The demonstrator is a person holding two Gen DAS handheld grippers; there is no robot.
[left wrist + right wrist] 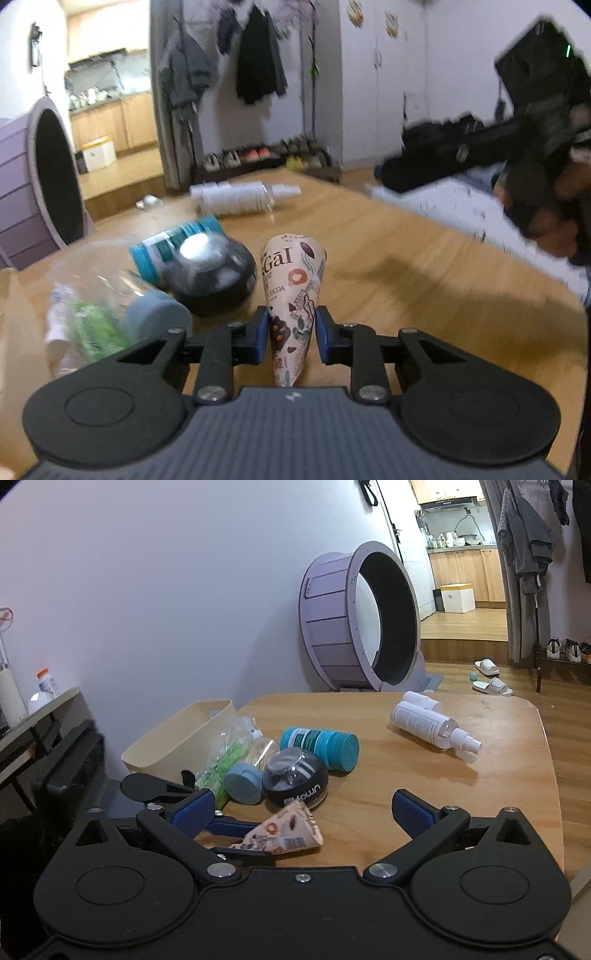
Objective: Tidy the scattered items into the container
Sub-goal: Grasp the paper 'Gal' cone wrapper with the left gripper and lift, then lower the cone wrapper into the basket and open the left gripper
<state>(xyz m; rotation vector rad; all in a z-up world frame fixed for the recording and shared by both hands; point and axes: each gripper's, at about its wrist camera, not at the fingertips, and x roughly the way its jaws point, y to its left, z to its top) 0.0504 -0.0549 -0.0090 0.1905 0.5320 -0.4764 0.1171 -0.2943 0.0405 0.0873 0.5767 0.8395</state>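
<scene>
A printed paper cone [291, 291] lies on the wooden table [406, 266] with its tip toward my left gripper [291, 332], whose blue pads press on both of its sides. In the right wrist view that cone [284, 830] sits between the left gripper's fingers [229, 827]. My right gripper [301, 808] stands wide open above the table with nothing between its pads. Behind the cone lie a black gyro ball [295, 779], a teal bottle [321, 744], a clear jar with a grey-blue cap [242, 782] and a green packet [225, 753]. The beige bin [177, 734] stands at the table's left edge.
Two white spray bottles [432, 723] lie at the table's far side. A purple cat wheel [362, 627] stands on the floor beyond the table. A low side table [37, 701] is to the left. A hand holds the blurred right gripper [461, 155] over a white box [443, 210].
</scene>
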